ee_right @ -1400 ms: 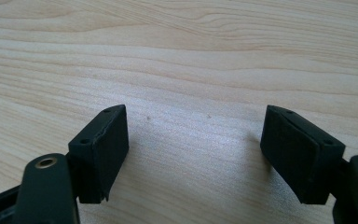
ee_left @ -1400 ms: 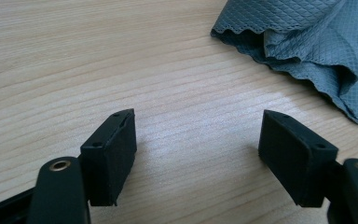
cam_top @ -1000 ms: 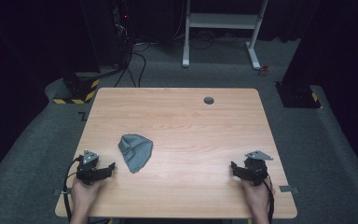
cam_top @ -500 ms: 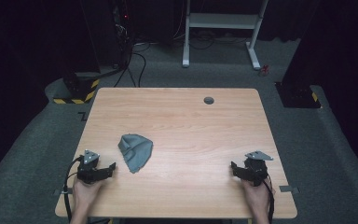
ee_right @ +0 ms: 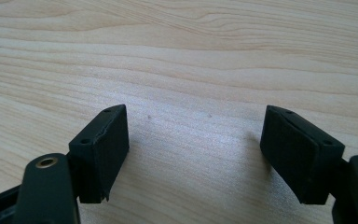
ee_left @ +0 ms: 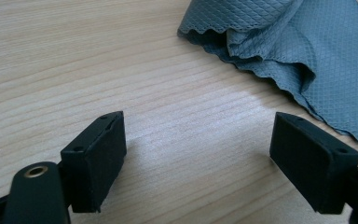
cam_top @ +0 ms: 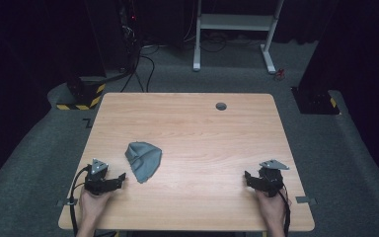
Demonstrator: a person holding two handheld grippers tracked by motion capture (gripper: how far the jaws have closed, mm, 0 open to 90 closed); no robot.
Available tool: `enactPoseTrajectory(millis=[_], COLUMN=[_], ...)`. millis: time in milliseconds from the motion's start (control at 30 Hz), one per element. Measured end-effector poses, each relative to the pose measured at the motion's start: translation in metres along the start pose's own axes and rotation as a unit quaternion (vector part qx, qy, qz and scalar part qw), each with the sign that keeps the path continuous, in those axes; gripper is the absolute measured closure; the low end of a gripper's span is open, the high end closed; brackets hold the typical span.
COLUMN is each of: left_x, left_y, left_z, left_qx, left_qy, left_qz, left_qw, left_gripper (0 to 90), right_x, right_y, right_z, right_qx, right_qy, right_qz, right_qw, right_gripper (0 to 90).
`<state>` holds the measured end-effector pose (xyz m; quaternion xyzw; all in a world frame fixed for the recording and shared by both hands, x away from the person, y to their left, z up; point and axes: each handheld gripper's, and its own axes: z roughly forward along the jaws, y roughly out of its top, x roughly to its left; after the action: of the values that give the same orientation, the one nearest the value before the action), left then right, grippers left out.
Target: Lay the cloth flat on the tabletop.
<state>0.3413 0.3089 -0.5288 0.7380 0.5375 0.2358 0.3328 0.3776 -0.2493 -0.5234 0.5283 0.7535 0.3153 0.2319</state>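
Left claw (cam_top: pixel 121 177) rests released on the bench (cam_top: pixel 202 128), the crumpled grey cloth (cam_top: pixel 144 160) just ahead of its jaws; right claw (cam_top: pixel 247 176) likewise released, well apart from it.

A grey-blue cloth (cam_top: pixel 143 160) with a fine diamond weave and a wavy hem (ee_left: pixel 279 51) lies crumpled in loose folds at about seven o'clock on the wooden table (cam_top: pixel 202 138).
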Motion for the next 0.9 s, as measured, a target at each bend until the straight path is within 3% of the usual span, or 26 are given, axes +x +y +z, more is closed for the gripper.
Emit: enactPoseTrajectory(millis=[233,433,667,833,900], left_x=[-0.002,-0.011,-0.019,-0.024,-0.027], left_y=[0.001,0.008,0.016,0.021,0.023], left_z=[-0.002,-0.005,-0.001,0.003,0.005], left_qx=[-0.012,-0.023,-0.027,-0.025,-0.024], left_qy=[-0.014,-0.024,-0.044,-0.047,-0.041], left_qz=[-0.012,0.005,0.005,0.008,0.019], left_qw=[0.9998,0.9994,0.9987,0.9986,0.9987], left_gripper=[18.7,18.5,18.5,19.7,20.1], right_x=[0.0,0.0,0.001,0.001,0.001], right_y=[0.0,0.0,0.0,0.0,0.0], right_z=[0.0,0.0,0.0,0.0,0.0], right_qx=[0.0,0.0,0.001,0.0,0.0], right_qy=[0.0,0.0,0.001,0.001,0.001], right_qz=[0.0,0.0,0.002,0.002,0.002], right_qw=[1.0,1.0,1.0,1.0,1.0], right_gripper=[23.5,23.5,23.6,23.6,23.6])
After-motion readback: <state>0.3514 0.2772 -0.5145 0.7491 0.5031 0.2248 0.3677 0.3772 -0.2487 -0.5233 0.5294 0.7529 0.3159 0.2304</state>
